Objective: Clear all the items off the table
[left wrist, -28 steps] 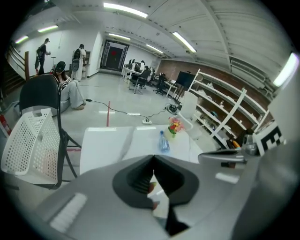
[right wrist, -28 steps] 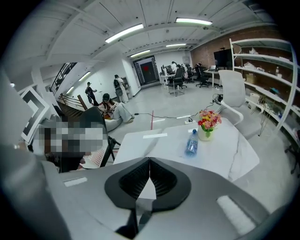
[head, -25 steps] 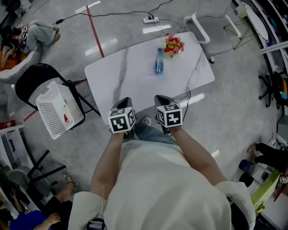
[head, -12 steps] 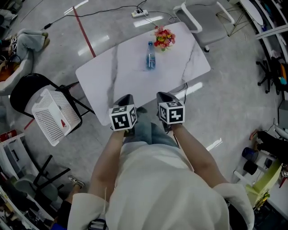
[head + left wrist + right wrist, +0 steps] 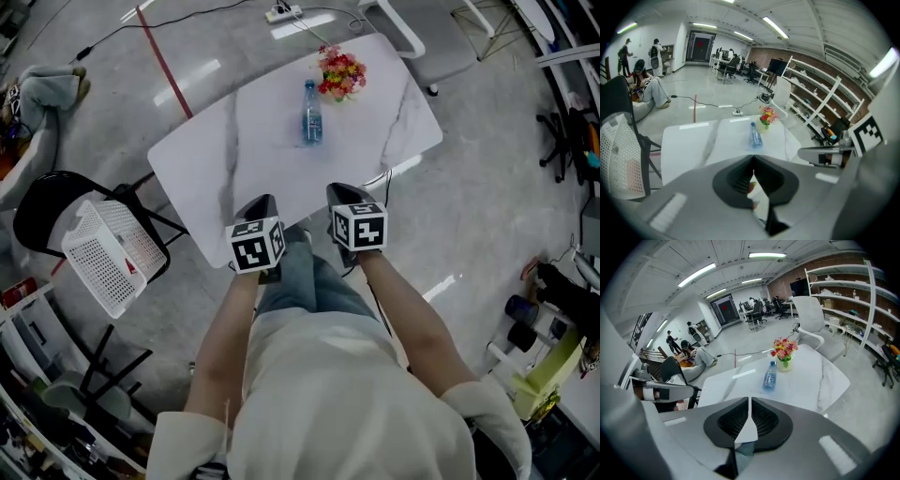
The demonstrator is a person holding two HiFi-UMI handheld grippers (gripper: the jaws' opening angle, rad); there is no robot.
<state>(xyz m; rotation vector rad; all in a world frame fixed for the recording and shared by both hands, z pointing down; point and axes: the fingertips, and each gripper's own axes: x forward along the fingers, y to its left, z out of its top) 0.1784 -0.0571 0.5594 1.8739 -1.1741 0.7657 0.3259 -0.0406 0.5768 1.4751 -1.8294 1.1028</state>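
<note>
Both tongs are clenched and empty: in each gripper view the two dark jaws meet at the tips with nothing between them. Left tongs (image 5: 262,202) and right tongs (image 5: 343,192) sit side by side, a little apart, at the near edge of the white marbled worktop (image 5: 253,155), both angled downward. The person's forearms run back from them toward a pale shirt, and a jeans-clad leg shows below and between the grippers.

Two things stand on the worktop, well away from both tongs, toward its far side. One is a clear bottle (image 5: 310,112) with a blue cap and label, upright. The other is a small vase of red, pink and yellow flowers (image 5: 339,73), just beyond the bottle and to its right, near it but not touching.

To the left of the worktop a white perforated basket (image 5: 105,255) rests tilted on a black chair (image 5: 37,202). A red line (image 5: 164,61) crosses the grey floor beyond, a power strip (image 5: 281,13) lies past the far edge, and a white chair (image 5: 412,23) stands at the far right corner.
</note>
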